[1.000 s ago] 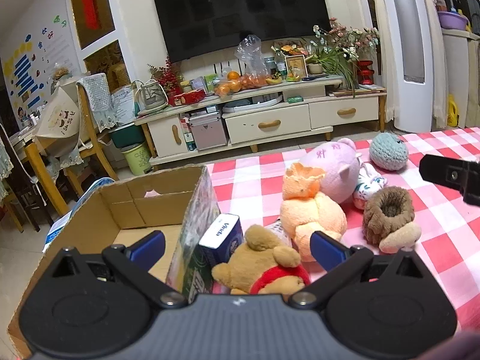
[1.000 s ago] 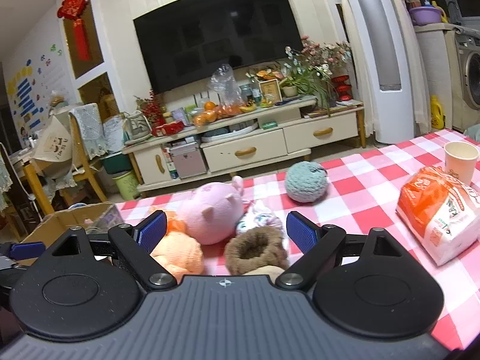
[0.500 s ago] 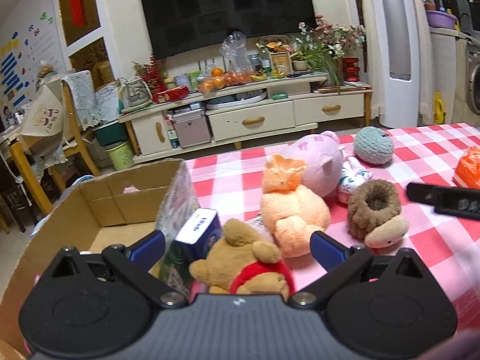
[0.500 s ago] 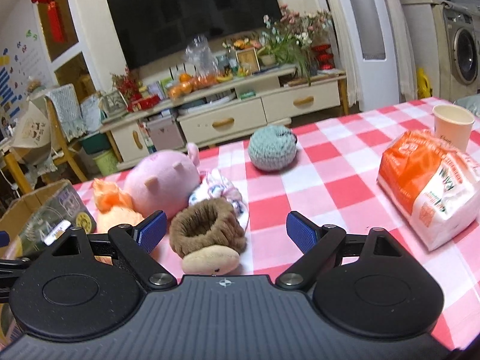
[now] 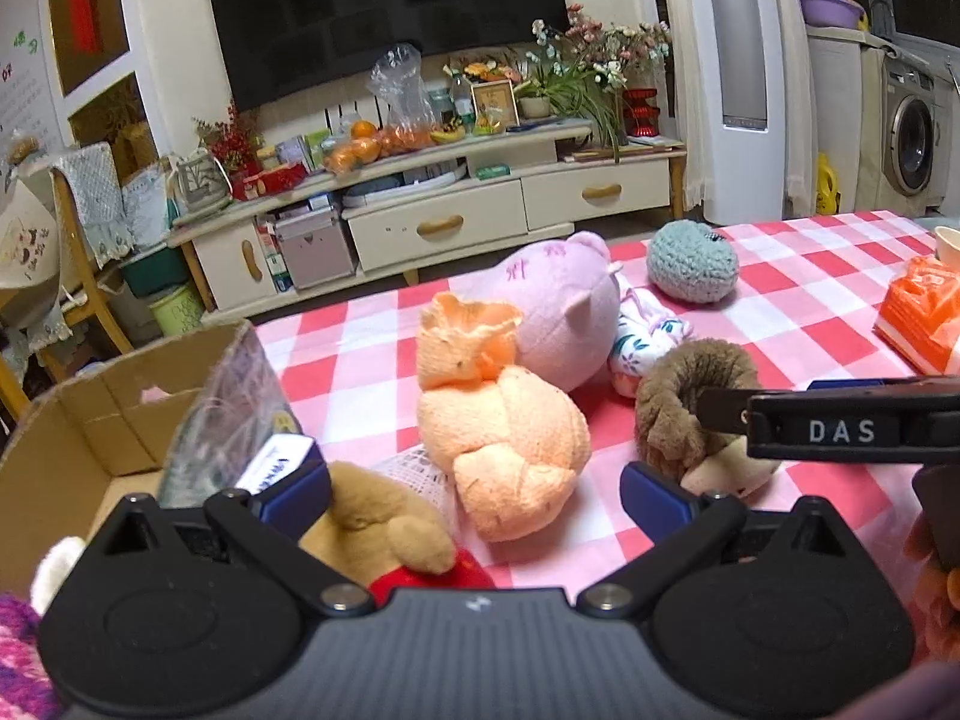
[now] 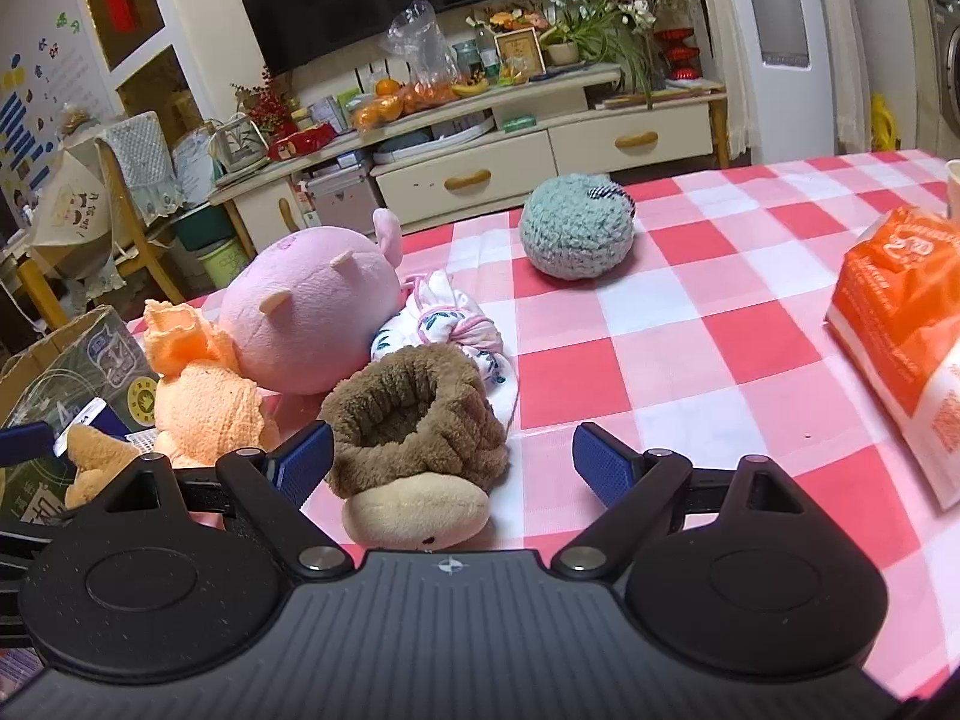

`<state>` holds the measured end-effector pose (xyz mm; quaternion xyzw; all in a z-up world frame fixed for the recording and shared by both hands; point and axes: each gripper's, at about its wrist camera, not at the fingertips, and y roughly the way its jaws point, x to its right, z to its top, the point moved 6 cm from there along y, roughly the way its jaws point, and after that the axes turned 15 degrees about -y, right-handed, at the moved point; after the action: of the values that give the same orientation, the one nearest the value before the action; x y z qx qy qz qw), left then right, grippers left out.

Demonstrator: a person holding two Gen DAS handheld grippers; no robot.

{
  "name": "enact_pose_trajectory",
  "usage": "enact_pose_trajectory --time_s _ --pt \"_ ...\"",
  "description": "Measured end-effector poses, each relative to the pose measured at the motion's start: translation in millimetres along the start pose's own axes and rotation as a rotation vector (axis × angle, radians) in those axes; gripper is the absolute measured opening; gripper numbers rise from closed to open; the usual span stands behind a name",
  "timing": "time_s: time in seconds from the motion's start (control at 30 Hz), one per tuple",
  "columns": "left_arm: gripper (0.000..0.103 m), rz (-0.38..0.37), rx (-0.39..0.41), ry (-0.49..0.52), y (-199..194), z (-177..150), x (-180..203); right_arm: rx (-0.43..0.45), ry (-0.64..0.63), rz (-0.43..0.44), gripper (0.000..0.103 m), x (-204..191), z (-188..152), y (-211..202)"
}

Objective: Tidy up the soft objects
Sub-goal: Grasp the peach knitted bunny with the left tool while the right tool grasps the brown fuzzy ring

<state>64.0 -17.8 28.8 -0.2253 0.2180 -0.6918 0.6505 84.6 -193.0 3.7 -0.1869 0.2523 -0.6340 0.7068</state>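
Note:
Soft toys lie on the red-checked tablecloth (image 6: 690, 324). My right gripper (image 6: 453, 462) is open, with a brown fuzzy slipper toy (image 6: 414, 420) lying between its fingers. Behind it are a floral cloth toy (image 6: 450, 324), a pink pig plush (image 6: 306, 306) and a teal crocheted ball (image 6: 576, 237). My left gripper (image 5: 474, 495) is open and low. A brown bear in red (image 5: 378, 534) and an orange plush (image 5: 498, 438) sit between its fingers. In the left wrist view my right gripper (image 5: 774, 399) reaches in over the brown slipper toy (image 5: 678, 408).
An open cardboard box (image 5: 90, 420) stands at the table's left end, with a blue-and-white tissue pack (image 5: 276, 462) against it. An orange packet (image 6: 900, 330) and a paper cup (image 6: 954, 186) are at the right. A TV cabinet (image 5: 450, 222) stands beyond the table.
My right gripper has dropped and moved in, so the brown slipper toy now lies between its fingers. My left gripper has shifted right and closer to the bear and the orange plush.

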Motion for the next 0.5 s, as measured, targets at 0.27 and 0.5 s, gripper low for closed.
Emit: enact_pose_trajectory --time_s 0.27,0.5 --pt "0.102 0.005 0.010 0.018 22.0 6.4 4.2 -0.025 0.019 0.058 0.103 -1.4 1.4 12.4" --pt "0.096 0.014 -0.007 0.037 41.5 9.4 2.4 -0.046 0.081 0.129 0.103 -2.7 1.3 22.6"
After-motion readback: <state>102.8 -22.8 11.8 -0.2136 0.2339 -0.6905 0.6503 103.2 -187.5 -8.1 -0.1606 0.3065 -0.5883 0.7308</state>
